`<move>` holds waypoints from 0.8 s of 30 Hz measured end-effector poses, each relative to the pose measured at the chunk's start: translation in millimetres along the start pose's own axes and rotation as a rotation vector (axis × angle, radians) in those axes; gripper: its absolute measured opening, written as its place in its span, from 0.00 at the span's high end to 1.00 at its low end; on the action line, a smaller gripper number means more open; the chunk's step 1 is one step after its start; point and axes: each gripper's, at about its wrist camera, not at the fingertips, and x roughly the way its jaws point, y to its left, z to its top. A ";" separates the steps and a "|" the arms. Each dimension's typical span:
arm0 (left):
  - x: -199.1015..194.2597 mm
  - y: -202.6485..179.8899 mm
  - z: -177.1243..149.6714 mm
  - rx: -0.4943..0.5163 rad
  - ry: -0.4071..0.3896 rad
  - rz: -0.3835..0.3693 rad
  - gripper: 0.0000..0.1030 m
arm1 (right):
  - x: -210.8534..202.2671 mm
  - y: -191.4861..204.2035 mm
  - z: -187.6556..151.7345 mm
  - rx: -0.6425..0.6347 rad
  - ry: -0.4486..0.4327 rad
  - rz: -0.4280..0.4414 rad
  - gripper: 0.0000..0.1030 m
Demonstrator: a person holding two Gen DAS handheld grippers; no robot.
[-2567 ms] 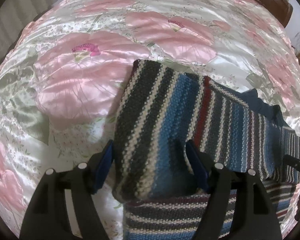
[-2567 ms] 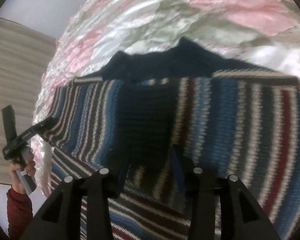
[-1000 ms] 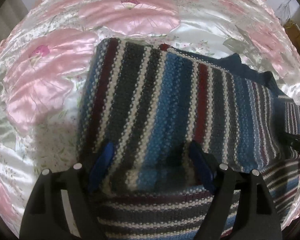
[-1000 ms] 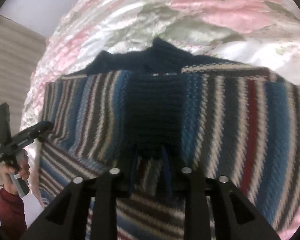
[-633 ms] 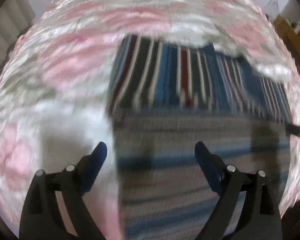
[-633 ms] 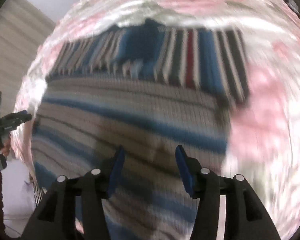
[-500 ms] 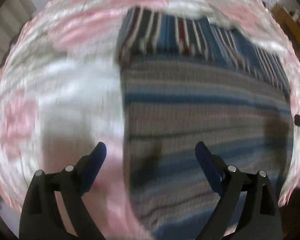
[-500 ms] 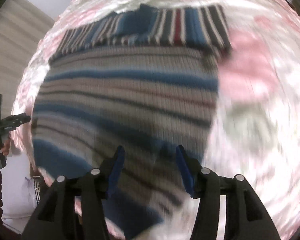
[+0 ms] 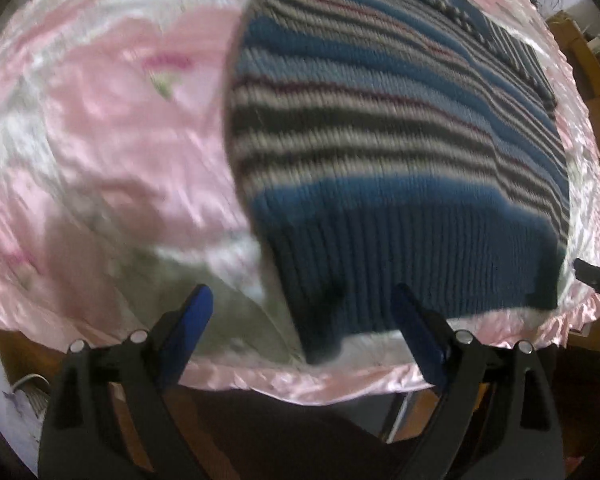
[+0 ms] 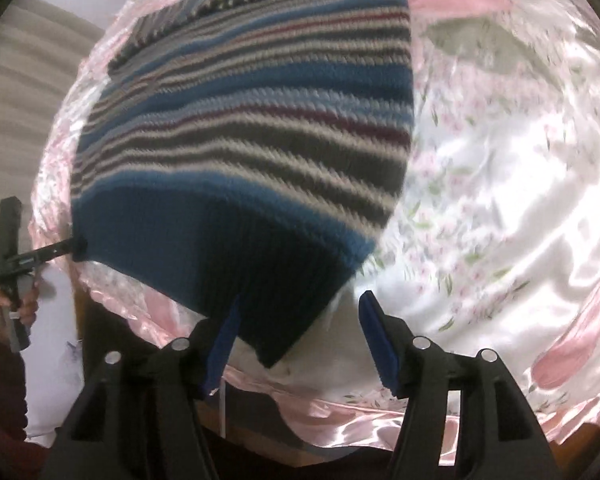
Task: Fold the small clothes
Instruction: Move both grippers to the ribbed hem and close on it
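Both grippers gape empty, left gripper (image 9: 300, 316) and right gripper (image 10: 296, 320) at the striped sweater's (image 9: 400, 128) ribbed hem (image 10: 220, 256); pinch both corners evenly before folding upward.

The sweater (image 9: 384, 152) lies flat on the bedspread (image 9: 100, 128), its hem nearest the fingers, one hem corner between the left gripper's (image 9: 300, 312) fingers, the other between the right gripper's (image 10: 296, 320) fingers, with bedspread to either side.
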 end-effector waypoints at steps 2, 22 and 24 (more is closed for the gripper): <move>8.8 -4.6 -6.2 0.002 0.023 -0.033 0.13 | 5.9 -1.4 -4.6 0.012 0.004 0.000 0.40; 26.5 -3.9 1.8 -0.090 0.012 -0.127 0.42 | 38.4 4.8 -2.2 0.084 0.042 0.152 0.70; 28.1 -7.4 -1.0 -0.096 0.007 -0.123 0.55 | 35.8 2.5 -0.7 0.086 0.038 0.164 0.82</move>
